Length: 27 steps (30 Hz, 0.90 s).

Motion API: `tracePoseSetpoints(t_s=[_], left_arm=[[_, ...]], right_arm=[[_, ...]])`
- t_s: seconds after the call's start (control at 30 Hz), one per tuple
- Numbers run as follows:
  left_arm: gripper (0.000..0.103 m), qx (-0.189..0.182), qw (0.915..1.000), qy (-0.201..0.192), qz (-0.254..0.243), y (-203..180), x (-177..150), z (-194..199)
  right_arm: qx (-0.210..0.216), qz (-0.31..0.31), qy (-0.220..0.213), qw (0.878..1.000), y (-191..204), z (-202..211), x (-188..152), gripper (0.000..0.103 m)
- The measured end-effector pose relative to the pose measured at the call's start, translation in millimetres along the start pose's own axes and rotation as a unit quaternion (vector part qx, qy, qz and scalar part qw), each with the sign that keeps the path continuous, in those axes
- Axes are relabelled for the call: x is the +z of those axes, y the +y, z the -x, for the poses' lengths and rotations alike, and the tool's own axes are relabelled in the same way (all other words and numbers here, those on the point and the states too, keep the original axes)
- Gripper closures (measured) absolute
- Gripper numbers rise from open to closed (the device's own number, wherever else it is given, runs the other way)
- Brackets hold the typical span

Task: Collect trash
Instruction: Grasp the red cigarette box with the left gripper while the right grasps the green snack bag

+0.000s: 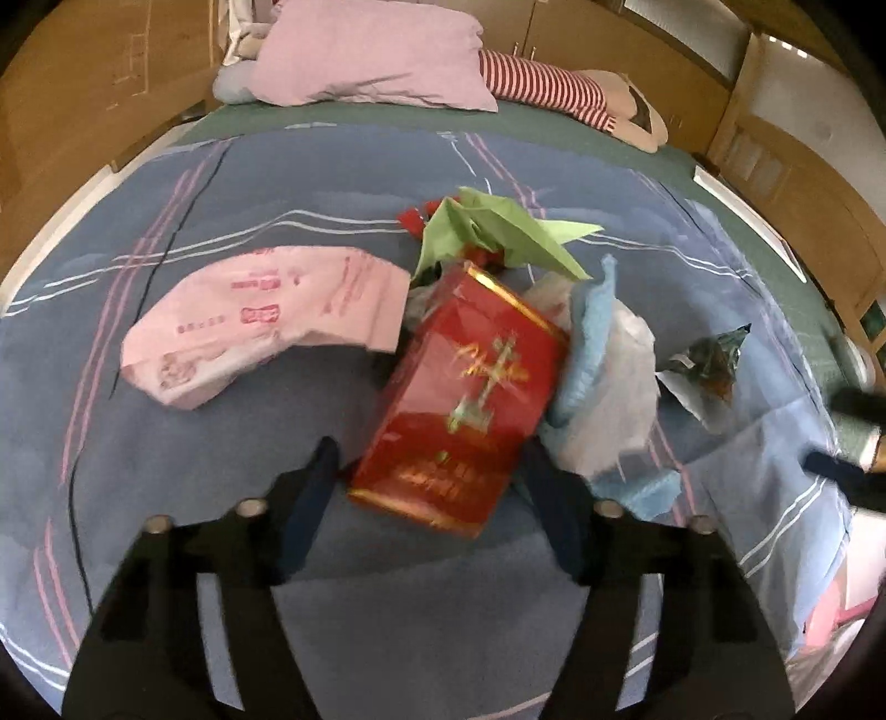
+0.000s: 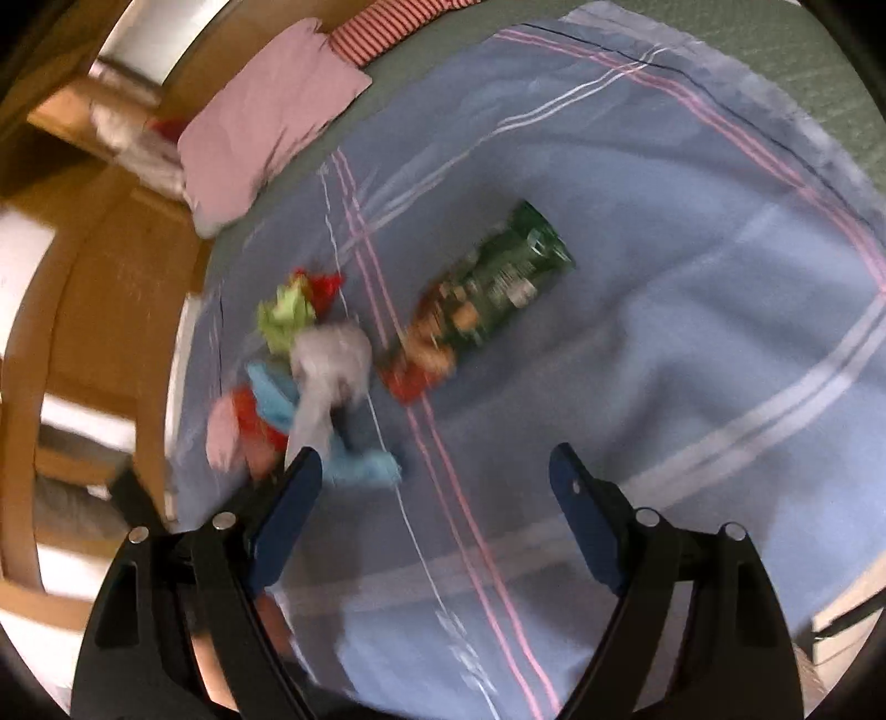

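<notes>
A red box with gold trim (image 1: 465, 404) lies on the blue bedspread (image 1: 221, 454), its near end between the fingers of my open left gripper (image 1: 429, 459). Around it lie a pink printed bag (image 1: 260, 324), crumpled green paper (image 1: 493, 232), a blue cloth (image 1: 590, 343), a clear plastic bag (image 1: 620, 393) and a dark green snack wrapper (image 1: 711, 357). My right gripper (image 2: 434, 462) is open and empty above the bedspread. Ahead of it lies the green snack wrapper (image 2: 482, 299). The blurred trash pile (image 2: 310, 365) is to its left.
A pink pillow (image 1: 376, 52) and a red-striped cushion (image 1: 542, 83) lie at the head of the bed. Wooden cabinets (image 1: 83, 94) line the sides. The other gripper's dark tip (image 1: 853, 443) shows at the right edge of the left wrist view.
</notes>
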<state>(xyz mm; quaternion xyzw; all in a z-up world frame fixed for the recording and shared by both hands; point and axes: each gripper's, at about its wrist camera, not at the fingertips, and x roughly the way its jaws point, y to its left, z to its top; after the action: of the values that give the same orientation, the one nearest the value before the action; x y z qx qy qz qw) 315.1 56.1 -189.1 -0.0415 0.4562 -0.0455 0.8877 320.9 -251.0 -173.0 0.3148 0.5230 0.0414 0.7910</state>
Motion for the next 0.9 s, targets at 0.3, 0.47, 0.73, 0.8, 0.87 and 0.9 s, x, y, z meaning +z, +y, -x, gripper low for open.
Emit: tracePoseSetpoints(t_s=[0.3,0.47,0.73,0.8,0.87,0.9], left_arm=[[0.072,-0.047,0.9961,0.016,0.073,22,-21,33],[0.027,-0.094,0.9849,-0.012,0.145,44,-17,47],[0.013,-0.068,0.9907,0.025,0.115,28,-9,11],[0.013,-0.073,0.9908,0.046,0.105,20,-9,-1],[0.015,-0.048,0.9941,0.053,0.083,14,-9,-7],[0.030,-0.027,0.9960,0.056,0.065,10,-9,-10]], right_arm=[[-0.110,-0.020,0.009,0.994,2,-70,38,0.058],[-0.109,0.029,0.001,0.994,9,-52,25,0.088],[-0.084,0.087,0.039,0.992,0,-2,-5,0.088],[-0.079,0.099,0.045,0.991,-2,10,-15,0.088],[-0.085,0.118,0.041,0.989,2,16,-25,0.088],[-0.086,0.131,0.036,0.987,6,20,-33,0.088]])
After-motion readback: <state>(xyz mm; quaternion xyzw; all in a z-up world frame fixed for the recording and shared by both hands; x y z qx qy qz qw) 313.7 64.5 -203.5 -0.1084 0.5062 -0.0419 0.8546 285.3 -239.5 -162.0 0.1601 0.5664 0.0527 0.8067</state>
